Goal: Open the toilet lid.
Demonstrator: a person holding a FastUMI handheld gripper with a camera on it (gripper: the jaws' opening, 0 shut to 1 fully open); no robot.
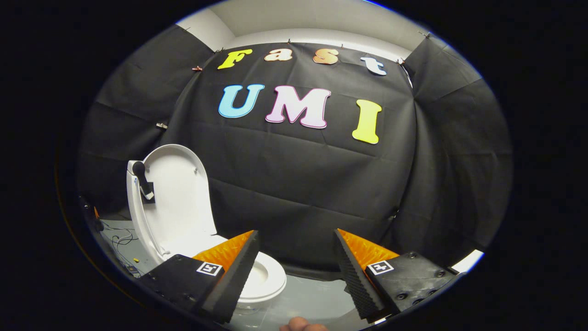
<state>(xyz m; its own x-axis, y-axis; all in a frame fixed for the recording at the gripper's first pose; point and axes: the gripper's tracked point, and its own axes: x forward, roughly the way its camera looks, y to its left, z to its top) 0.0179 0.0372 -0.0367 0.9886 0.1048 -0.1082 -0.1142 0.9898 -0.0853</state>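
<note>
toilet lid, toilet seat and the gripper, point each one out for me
toilet lid [177,193], gripper view, on its raised inner face
toilet seat [271,276], gripper view, on the rim beside the near finger
gripper [296,266], gripper view, midway between its open fingertips

Toilet [257,280] left of spread fingers [229,280] — lid [179,197] upright behind.

toilet seat [268,278]: partly behind gripper finger [229,276] | fingertip [301,325]: cut off
</note>
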